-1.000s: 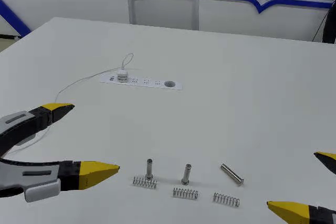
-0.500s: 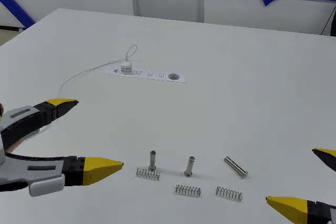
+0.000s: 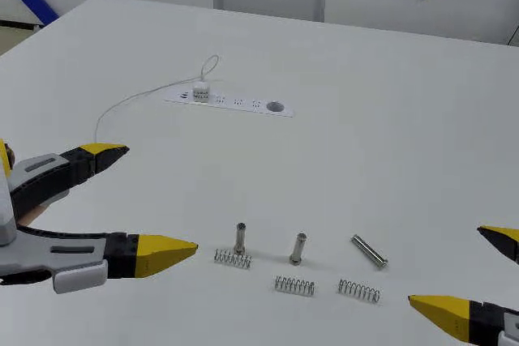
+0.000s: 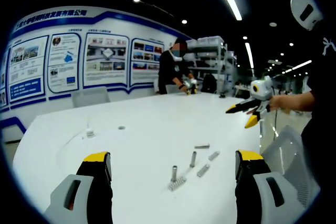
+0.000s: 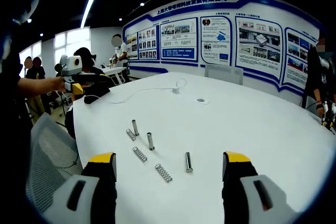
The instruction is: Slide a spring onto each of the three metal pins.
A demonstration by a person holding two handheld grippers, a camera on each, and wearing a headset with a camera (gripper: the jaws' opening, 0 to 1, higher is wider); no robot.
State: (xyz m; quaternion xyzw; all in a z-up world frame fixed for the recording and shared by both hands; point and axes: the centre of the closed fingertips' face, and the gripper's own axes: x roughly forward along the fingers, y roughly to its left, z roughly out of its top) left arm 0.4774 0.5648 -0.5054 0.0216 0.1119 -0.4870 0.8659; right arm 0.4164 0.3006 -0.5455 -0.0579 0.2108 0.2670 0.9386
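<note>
white table (image 3: 381, 103) below, right tongs (image 3: 444, 266) half cropped.

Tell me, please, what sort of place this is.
Probably a company training or demonstration lab: a large white table with a power strip, blue-framed display boards along the wall, and storage shelves at the back.

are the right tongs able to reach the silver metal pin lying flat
Probably yes: the right tongs are open, with bare white table between them and the flat-lying silver metal pin.
</note>
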